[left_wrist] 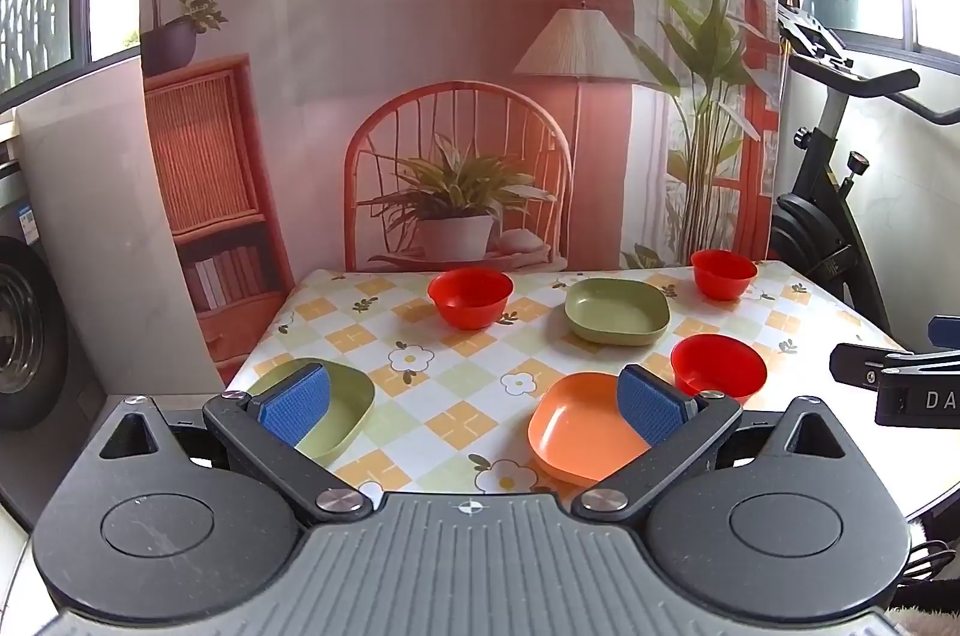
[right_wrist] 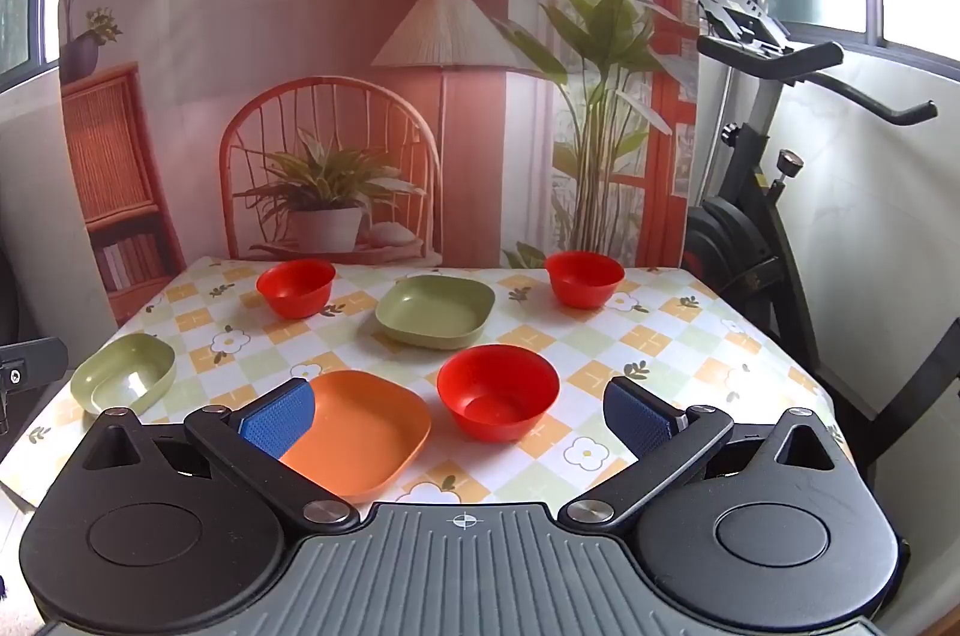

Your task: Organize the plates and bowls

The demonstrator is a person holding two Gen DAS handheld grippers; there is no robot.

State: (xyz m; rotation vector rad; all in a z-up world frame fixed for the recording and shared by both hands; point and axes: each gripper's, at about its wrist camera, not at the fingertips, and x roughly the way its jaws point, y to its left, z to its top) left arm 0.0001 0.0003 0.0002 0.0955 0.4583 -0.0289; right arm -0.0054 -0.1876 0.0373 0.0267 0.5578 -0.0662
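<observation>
Left claw (left_wrist: 474, 405) gapes apart, empty, above the surface (left_wrist: 456, 384); right claw (right_wrist: 459, 414) likewise apart, empty, near the orange plate (right_wrist: 360, 432) and a red bowl (right_wrist: 498, 390).

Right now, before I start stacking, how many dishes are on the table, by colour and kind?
Red bowls: 3
Green plates: 2
Orange plates: 1
Total: 6 dishes, all standing apart on the table, none stacked.

We see six dishes on the table (right_wrist: 660, 336): three bowls (right_wrist: 497, 390) (right_wrist: 295, 287) (right_wrist: 584, 277) (two at the back), one plate (right_wrist: 436, 309) between those, two plates (right_wrist: 366, 426) (right_wrist: 123, 380) front-left.
</observation>
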